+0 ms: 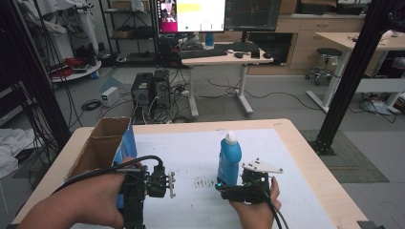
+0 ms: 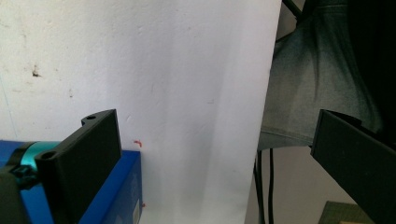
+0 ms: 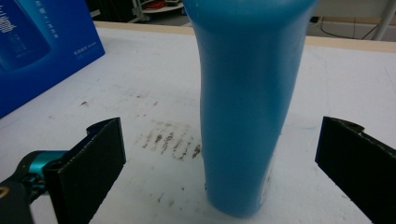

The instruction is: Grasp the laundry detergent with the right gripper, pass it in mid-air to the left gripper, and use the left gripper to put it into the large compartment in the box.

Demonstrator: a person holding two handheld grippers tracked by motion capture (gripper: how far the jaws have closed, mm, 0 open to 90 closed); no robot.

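Observation:
A blue bottle (image 1: 229, 160) with a white cap stands upright on the white mat (image 1: 191, 152). My right gripper (image 1: 228, 186) is open just in front of its base. In the right gripper view the bottle (image 3: 245, 102) rises between the two spread jaws of that gripper (image 3: 224, 163), touching neither. An open cardboard box with a blue side (image 1: 107, 148) stands at the left. My left gripper (image 1: 162, 185) is beside the box, open with nothing between its jaws (image 2: 215, 158). It looks down on the mat, with the blue box (image 2: 116, 191) at its lower left.
Dark scuff marks (image 1: 203, 182) lie on the mat between the grippers. The mat's edge and dark cloth (image 2: 317, 84) show at the right of the left gripper view. A black frame post (image 1: 353, 71) rises beyond the table's right side, and a desk with monitors (image 1: 215, 19) stands behind.

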